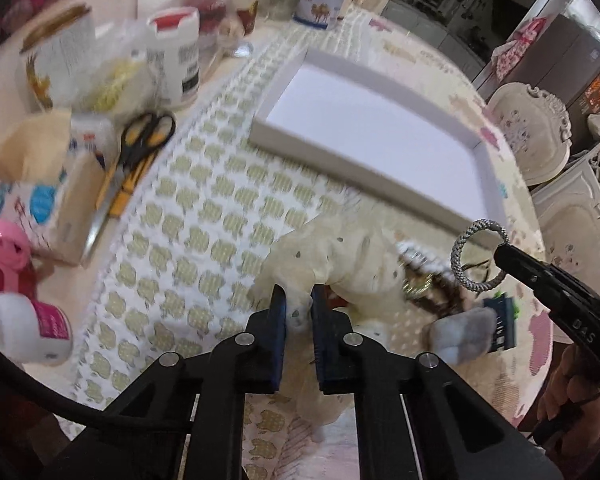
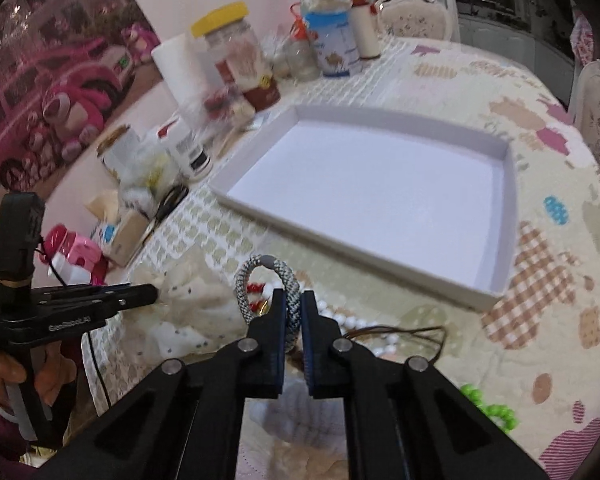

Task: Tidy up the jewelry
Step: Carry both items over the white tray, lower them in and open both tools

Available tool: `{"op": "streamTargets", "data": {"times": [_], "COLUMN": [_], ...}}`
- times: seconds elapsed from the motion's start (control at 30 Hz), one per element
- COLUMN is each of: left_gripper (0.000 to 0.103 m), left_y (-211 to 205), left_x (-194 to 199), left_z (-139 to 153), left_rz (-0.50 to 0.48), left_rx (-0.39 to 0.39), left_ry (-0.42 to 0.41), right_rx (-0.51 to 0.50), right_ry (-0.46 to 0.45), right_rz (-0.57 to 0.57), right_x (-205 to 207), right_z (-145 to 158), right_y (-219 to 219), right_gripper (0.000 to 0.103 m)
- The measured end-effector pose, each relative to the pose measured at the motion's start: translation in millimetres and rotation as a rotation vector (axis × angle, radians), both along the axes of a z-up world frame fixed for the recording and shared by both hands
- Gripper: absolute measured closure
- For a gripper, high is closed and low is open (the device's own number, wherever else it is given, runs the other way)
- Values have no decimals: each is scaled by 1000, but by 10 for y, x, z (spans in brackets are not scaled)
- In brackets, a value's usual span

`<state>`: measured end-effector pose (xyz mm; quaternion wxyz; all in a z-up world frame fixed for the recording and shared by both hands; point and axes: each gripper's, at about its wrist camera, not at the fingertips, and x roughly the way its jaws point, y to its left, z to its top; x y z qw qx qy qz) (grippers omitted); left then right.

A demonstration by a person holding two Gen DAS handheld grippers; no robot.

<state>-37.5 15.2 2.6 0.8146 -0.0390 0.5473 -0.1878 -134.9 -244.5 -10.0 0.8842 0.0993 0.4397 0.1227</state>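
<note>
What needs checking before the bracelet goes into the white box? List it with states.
1. Right gripper shut on the braided bracelet: ok.
2. Bracelet lifted off the jewelry pile: ok.
3. White box bare inside: ok.
4. Path from bracelet to box unobstructed: ok.
5. Left gripper pinching the cream pouch: ok.
6. Other strands snagged on the bracelet: cannot tell.

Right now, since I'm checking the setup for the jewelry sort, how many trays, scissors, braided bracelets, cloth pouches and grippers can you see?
white tray: 1
scissors: 1 pair
braided bracelet: 1, clamped in the right gripper
cream pouch: 1, pinched by the left gripper
Grippers: 2
Total: 6
</note>
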Motion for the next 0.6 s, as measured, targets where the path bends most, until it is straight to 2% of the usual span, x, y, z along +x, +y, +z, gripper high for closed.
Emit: {"op": "streamTargets", "data": {"times": [0.33, 0.5, 0.6], "left_gripper": [102, 102, 102], "left_y": [-381, -678, -857], "left_x": [373, 667, 887], "left_z": [609, 672, 584], "left_rz": [-47, -41, -27], "left_rx": [-20, -6, 38], "left_ry": [-124, -149, -159], "right_rx": [-35, -38, -42], "right_ry": [-34, -23, -1], "right_rz": [-114, -164, -183], "right_x": [209, 401, 536], "right_z": [231, 203, 132], "right_y": [-449, -659, -760], "right_gripper": [96, 96, 96]}}
